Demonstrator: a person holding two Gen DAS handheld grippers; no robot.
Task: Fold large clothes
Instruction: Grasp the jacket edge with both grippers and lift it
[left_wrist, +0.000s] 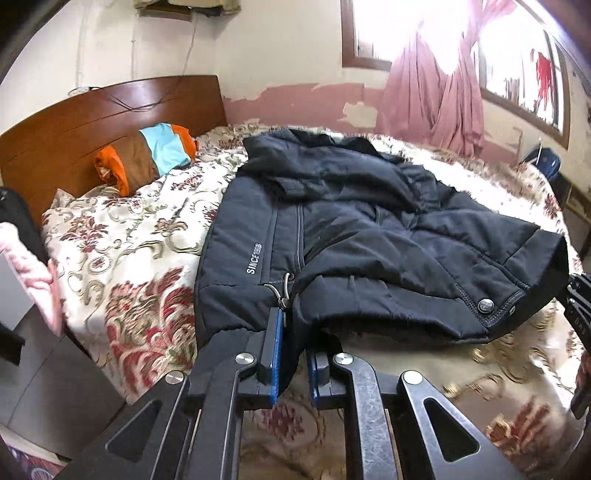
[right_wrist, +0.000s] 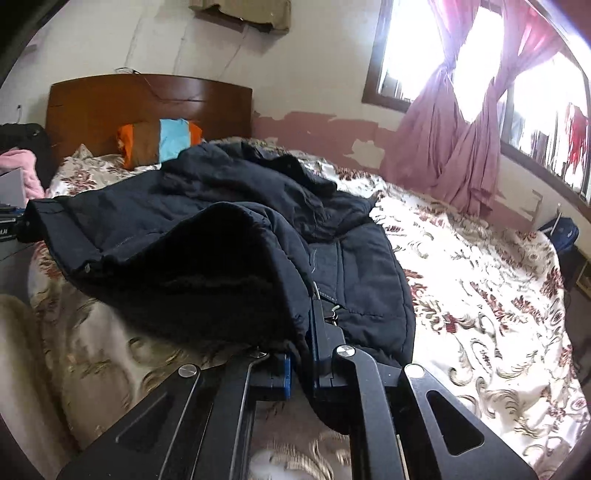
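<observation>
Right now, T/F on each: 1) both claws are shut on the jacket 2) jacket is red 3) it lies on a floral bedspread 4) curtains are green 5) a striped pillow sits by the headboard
1) True: the left claw and right claw each pinch the hem of the jacket.
2) False: the jacket is dark navy.
3) True: it rests on the floral bedspread, its near edge lifted.
4) False: the curtains are pink.
5) True: an orange, brown and blue pillow lies by the wooden headboard.
</observation>
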